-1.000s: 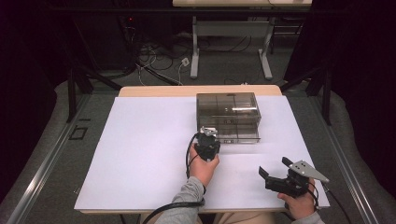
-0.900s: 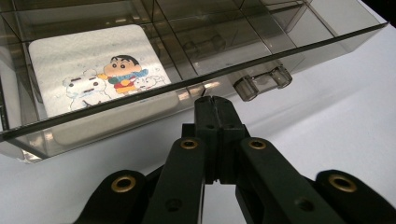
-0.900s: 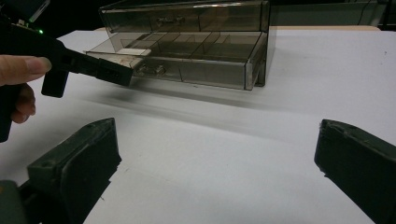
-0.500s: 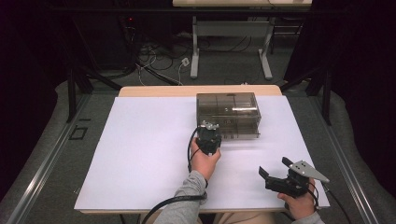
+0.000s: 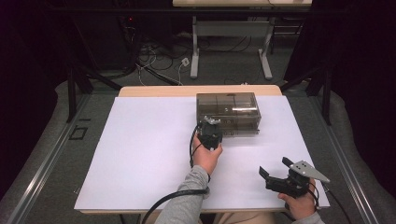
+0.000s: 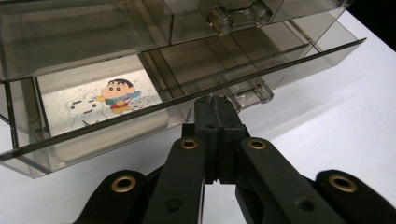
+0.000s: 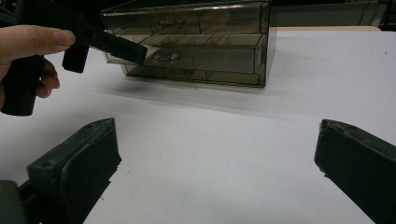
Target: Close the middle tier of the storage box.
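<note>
A smoky see-through drawer box (image 5: 228, 109) stands at the far middle of the white table (image 5: 140, 154). My left gripper (image 5: 211, 122) is shut, its jaws pressed flat together. Their tips (image 6: 215, 100) rest against the front of a slightly pulled-out drawer (image 6: 116, 126), just left of its clear handle (image 6: 254, 93). A cartoon sticker (image 6: 112, 95) lies inside that drawer. My right gripper (image 5: 273, 166) rests near the table's front right edge, open, with nothing between its jaws (image 7: 218, 140). The right gripper view also has the box (image 7: 196, 42) and the left gripper (image 7: 116, 46) at its front.
A wooden strip (image 5: 154, 91) runs along the table's far edge. Beyond it are desk legs (image 5: 194, 60) and cables (image 5: 154, 60) on the floor. Bare white surface lies left of the box and between the two hands.
My left hand has crept a little farther toward the drawer box, its jaws still shut. The right hand has stayed where it was.
</note>
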A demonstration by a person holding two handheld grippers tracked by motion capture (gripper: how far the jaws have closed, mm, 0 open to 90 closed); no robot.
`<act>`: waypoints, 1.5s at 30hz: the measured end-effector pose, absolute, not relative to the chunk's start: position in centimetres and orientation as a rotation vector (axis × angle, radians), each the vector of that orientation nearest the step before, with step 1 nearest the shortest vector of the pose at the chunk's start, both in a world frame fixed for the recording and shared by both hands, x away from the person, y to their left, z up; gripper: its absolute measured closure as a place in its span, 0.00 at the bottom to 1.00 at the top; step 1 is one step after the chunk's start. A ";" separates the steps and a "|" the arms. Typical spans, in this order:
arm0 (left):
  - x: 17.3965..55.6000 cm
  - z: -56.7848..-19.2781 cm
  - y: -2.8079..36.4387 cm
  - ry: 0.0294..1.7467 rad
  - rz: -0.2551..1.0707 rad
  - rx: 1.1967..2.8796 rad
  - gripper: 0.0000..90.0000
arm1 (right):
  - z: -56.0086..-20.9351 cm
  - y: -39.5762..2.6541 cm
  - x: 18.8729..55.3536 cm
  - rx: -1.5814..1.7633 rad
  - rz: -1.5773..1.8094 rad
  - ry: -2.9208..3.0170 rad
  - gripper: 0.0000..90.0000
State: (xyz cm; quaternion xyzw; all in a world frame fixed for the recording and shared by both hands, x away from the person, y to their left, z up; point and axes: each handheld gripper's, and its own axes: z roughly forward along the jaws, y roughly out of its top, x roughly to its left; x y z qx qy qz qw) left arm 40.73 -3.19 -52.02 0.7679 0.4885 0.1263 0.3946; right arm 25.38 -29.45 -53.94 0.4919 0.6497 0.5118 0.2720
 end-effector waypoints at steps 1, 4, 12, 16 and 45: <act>40.8 -52.0 -3.2 1.243 0.321 1.945 1.00 | -53.9 -29.4 25.4 1.327 1.381 1.750 0.00; 41.0 -51.9 -3.1 1.251 0.329 1.944 1.00 | -54.0 -29.4 25.4 1.323 1.377 1.746 0.00; 41.8 -51.7 -2.7 1.280 0.330 1.919 1.00 | -54.0 -29.5 25.4 1.324 1.377 1.738 0.00; 42.0 -51.7 -2.8 1.290 0.337 1.909 1.00 | -53.9 -29.6 25.3 1.334 1.371 1.749 0.00; 42.8 -51.8 -2.1 1.337 0.365 1.895 1.00 | -54.1 -29.5 25.3 1.319 1.369 1.753 0.00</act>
